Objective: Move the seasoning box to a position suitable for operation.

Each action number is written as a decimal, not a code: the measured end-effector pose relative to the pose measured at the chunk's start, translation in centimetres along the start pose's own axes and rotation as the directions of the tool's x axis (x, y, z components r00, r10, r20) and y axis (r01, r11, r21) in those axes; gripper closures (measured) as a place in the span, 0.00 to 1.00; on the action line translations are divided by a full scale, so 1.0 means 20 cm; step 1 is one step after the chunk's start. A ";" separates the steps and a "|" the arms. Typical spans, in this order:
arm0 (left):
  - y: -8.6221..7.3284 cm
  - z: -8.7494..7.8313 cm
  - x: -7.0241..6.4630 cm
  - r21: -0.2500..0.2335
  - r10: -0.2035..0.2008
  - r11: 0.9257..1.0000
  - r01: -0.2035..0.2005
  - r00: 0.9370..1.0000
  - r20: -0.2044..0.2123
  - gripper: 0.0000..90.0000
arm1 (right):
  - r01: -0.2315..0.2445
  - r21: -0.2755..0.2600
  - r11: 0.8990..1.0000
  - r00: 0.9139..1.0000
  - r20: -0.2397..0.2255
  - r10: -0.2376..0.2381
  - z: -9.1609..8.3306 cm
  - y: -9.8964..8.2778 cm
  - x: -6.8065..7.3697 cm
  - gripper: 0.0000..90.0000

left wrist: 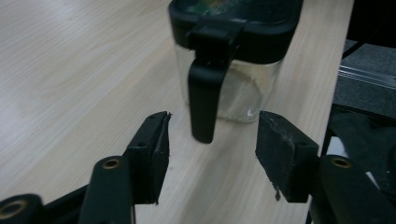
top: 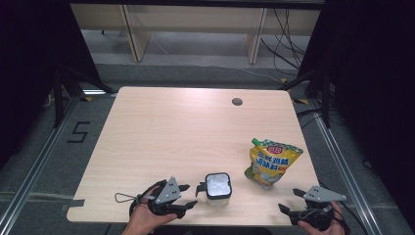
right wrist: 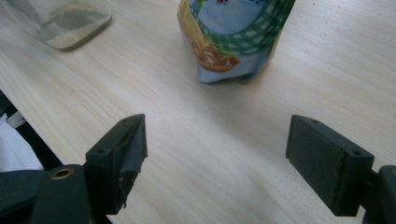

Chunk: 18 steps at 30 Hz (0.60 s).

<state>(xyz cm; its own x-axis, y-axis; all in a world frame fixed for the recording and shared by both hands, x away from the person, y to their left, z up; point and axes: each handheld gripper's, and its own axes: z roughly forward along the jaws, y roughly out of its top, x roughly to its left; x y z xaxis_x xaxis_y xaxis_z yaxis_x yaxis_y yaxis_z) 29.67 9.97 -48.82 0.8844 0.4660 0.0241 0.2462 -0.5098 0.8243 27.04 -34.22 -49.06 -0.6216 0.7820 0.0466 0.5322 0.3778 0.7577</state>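
A clear jar with a black lid stands near the table's front edge, with a little pale grain at its bottom. Its black latch hangs down the side facing my left gripper. My left gripper sits just left of the jar, and in the left gripper view its jaws stand apart with the latch's tip just ahead of the gap and no pad touching it. A yellow spouted pouch lies to the right. My right gripper waits open in front of the pouch, nothing between its jaws.
The wooden table has a round cable hole at its far right. Both hands rest at the table's front edge. Dark stands and cables line the floor on either side, with wooden furniture legs beyond the far edge.
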 end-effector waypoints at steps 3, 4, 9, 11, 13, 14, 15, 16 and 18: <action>0.02 0.03 -0.01 0.007 0.039 0.999 -0.039 0.999 0.004 0.59 | -0.012 0.019 1.000 1.000 -0.005 0.012 0.00 0.00 0.01 0.24; 0.03 0.04 0.00 0.022 0.062 0.998 -0.062 0.998 -0.002 0.60 | -0.010 0.018 1.000 1.000 0.003 0.010 0.00 0.00 0.01 0.24; 0.05 0.07 0.02 0.019 0.074 0.997 -0.073 0.997 -0.008 0.69 | 0.037 -0.002 0.999 0.999 0.001 -0.037 0.01 0.00 -0.01 0.24; 0.06 0.09 0.03 0.010 0.085 0.996 -0.085 0.996 -0.010 0.72 | 0.020 0.010 1.000 1.000 0.005 -0.020 0.00 0.00 -0.01 0.24; 0.06 0.09 0.03 0.019 0.092 0.996 -0.092 0.996 -0.011 0.76 | -0.006 0.016 1.000 1.000 -0.003 0.006 0.00 0.00 0.01 0.24; 0.07 0.09 0.04 0.033 0.115 0.993 -0.115 0.993 -0.007 0.76 | 0.006 0.011 1.000 1.000 -0.007 -0.006 0.01 0.00 0.00 0.24; 0.07 0.10 0.04 0.025 0.100 0.995 -0.100 0.995 -0.009 0.79 | 0.026 0.010 1.000 1.000 -0.006 -0.026 0.01 0.00 0.00 0.24; 0.07 0.10 0.05 0.031 0.095 0.995 -0.095 0.995 0.003 0.80 | 0.017 0.019 1.000 1.000 -0.019 -0.017 0.01 0.00 0.00 0.24; 0.07 0.10 0.06 0.020 0.083 0.996 -0.083 0.997 0.005 0.80 | 0.017 0.017 1.000 1.000 -0.016 -0.017 0.01 0.00 0.00 0.24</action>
<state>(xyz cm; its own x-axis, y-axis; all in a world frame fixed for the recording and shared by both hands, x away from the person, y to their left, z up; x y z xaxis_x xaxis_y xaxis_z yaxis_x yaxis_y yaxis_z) 31.84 8.28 -48.76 0.9040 0.4181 0.0895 0.1795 -0.5610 0.8081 27.16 -34.17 -49.17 -0.6393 0.7677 0.0440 0.5309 0.3992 0.7475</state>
